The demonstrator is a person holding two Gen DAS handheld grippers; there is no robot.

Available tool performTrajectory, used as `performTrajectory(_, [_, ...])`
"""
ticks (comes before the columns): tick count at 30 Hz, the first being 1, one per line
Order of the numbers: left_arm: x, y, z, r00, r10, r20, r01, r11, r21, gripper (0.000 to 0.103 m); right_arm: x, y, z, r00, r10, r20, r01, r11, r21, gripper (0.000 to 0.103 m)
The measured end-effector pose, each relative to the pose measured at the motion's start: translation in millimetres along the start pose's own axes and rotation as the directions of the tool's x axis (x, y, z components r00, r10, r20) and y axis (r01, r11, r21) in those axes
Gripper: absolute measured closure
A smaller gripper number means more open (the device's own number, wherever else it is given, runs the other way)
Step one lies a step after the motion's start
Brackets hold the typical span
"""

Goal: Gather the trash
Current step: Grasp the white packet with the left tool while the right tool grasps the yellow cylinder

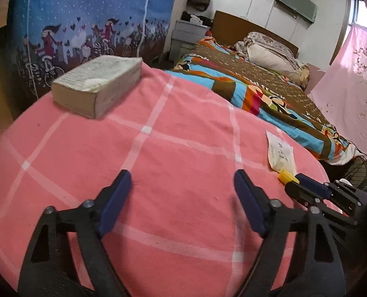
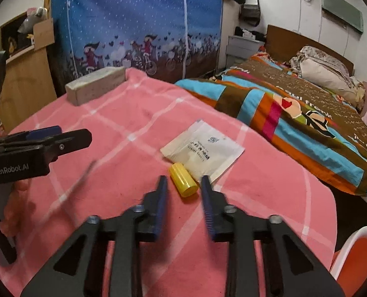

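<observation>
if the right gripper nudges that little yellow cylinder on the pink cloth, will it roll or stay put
The yellow cylinder lies on its side, so a sideways nudge would probably roll it, though the soft pink cloth should slow it. It looks like smooth hard plastic, likely light and a bit slippery. One end touches the white packet, which may shift with it.

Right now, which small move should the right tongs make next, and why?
Probably ease forward a little and close: the yellow cap lies just ahead between the right tongs, whose pads do not yet press on it. It rests against the white packet.
</observation>
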State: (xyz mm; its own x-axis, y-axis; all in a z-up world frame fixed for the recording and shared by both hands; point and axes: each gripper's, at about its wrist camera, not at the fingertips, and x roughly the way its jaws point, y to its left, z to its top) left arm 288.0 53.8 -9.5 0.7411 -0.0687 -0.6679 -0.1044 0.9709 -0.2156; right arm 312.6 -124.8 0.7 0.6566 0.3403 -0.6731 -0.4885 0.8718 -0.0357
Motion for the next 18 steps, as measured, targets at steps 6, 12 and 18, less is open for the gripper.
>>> performTrajectory(6, [-1, -13, -1, 0.999, -0.054, -0.004, 0.054, 0.997, 0.06, 0.037, -8, -3, -2, 0.999, -0.003, 0.033, 0.002, 1.0, 0.019, 0.088])
performTrajectory(12, [9, -35, 3, 0.987, -0.146, -0.065, 0.153, 0.98, 0.125, 0.039, -27, -22, -11, 0.996, -0.055, 0.073, 0.049, 0.996, 0.079, 0.088])
performTrajectory(18, [16, -64, 7, 0.98, -0.174, -0.099, 0.192, 0.958, 0.215, 0.037, -32, -50, -19, 0.991, -0.128, 0.041, 0.121, 0.983, 0.136, 0.088])
